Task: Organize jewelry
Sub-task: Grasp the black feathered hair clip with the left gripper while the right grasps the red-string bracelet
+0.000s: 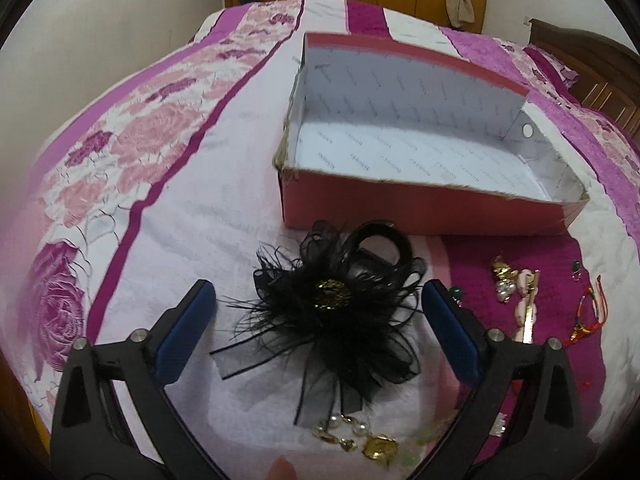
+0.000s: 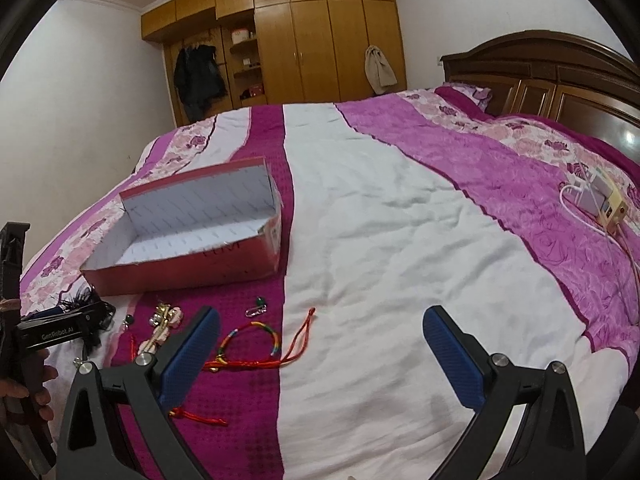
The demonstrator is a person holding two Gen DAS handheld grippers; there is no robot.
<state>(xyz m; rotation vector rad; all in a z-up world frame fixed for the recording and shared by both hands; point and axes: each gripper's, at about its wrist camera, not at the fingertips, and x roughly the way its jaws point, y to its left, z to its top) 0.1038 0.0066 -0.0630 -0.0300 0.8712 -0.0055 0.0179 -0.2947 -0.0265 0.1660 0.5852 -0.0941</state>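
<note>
A black feathered hair ornament (image 1: 340, 316) with a gold centre lies on the bedspread between the wide fingers of my left gripper (image 1: 318, 300); the blue pads stand apart from it. Behind it stands an empty red shoe box (image 1: 420, 204) with a white inside, also in the right wrist view (image 2: 192, 264). A pearl and gold bracelet (image 1: 360, 436) lies below the ornament. To the right lie a gold and shell piece (image 1: 516, 292) and a coloured cord bracelet (image 2: 248, 340). My right gripper (image 2: 320, 328) hangs open over bare bedspread, the cord bracelet beside its left finger.
The bed is covered by a pink, magenta and white quilt (image 2: 400, 240). Small green earrings (image 2: 258, 306) lie near the box. A power strip with white cables (image 2: 600, 204) sits at the right, by the wooden headboard (image 2: 540, 80). A wardrobe (image 2: 320, 40) stands behind.
</note>
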